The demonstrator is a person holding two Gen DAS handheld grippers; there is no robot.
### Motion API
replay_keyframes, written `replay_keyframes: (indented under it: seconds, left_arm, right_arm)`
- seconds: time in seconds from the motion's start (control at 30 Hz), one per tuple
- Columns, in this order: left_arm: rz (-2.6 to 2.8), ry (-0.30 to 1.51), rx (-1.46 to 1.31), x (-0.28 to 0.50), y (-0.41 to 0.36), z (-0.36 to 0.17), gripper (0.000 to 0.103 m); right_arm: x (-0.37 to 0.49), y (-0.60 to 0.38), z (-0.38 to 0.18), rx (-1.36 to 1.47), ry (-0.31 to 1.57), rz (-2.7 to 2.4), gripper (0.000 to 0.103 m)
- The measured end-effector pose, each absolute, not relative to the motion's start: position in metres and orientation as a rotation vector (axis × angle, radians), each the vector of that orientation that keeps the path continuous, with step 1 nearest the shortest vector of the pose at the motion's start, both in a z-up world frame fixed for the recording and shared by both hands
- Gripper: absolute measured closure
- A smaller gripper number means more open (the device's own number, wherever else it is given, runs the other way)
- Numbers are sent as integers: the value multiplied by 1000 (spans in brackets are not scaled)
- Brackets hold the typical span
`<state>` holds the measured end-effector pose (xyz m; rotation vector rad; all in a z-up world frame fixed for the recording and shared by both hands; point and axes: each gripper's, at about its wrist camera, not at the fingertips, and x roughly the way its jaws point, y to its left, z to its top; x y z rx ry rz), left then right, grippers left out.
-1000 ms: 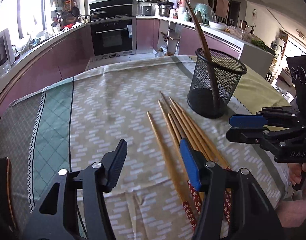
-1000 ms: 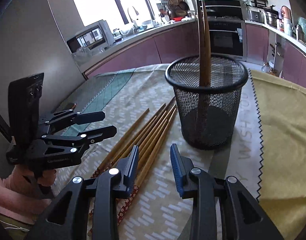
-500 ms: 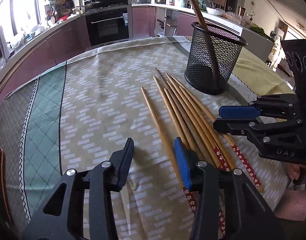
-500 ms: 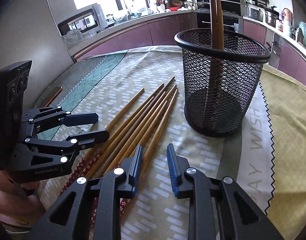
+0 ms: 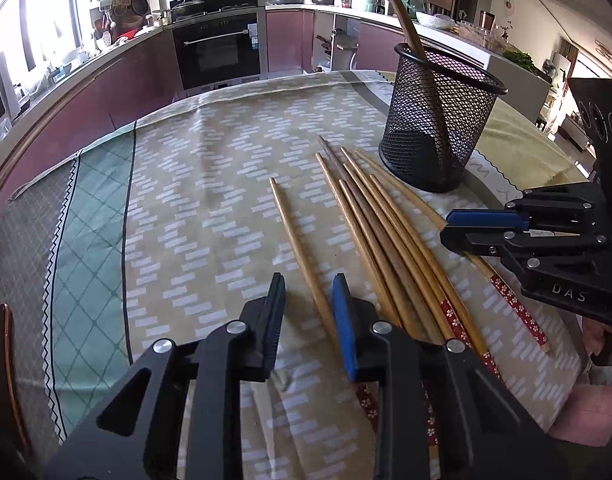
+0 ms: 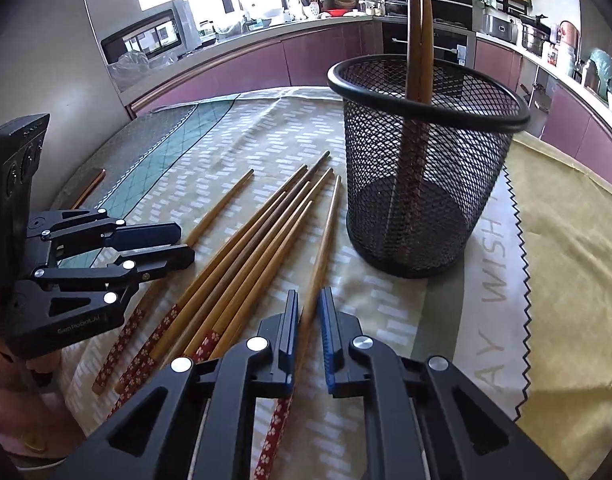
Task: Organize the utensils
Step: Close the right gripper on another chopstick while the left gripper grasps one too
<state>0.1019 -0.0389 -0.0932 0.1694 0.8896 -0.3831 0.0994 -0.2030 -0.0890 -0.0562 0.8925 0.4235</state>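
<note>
Right gripper (image 6: 309,312) has just been closing, jaws now pinching one chopstick (image 6: 323,240) lying beside the mesh cup (image 6: 425,184). Left gripper (image 5: 307,300) has been closing too, straddling a lone chopstick (image 5: 294,236), pads not touching. More chopsticks (image 5: 381,224) lie between on the tablecloth (image 5: 206,200); two stand in the cup.

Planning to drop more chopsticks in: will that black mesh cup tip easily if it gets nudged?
Probably yes. The mesh cup is see-through wire, so likely light. Its base looks narrower than its rim, and only two chopsticks stand inside, rising well above it, which may lever it over. The tablecloth beneath may add some grip.
</note>
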Motion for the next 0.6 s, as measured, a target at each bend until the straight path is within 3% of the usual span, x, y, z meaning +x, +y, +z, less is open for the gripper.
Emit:
replay_keyframes:
  seconds: [0.27, 0.6]
  left_arm:
    - [-357, 883, 126, 108, -38, -93, 94]
    - [-411, 856, 90, 96, -34, -83, 95]
  right_arm:
    - [101, -209, -90, -6, 884, 416, 96]
    - [88, -226, -76, 50, 831, 498, 97]
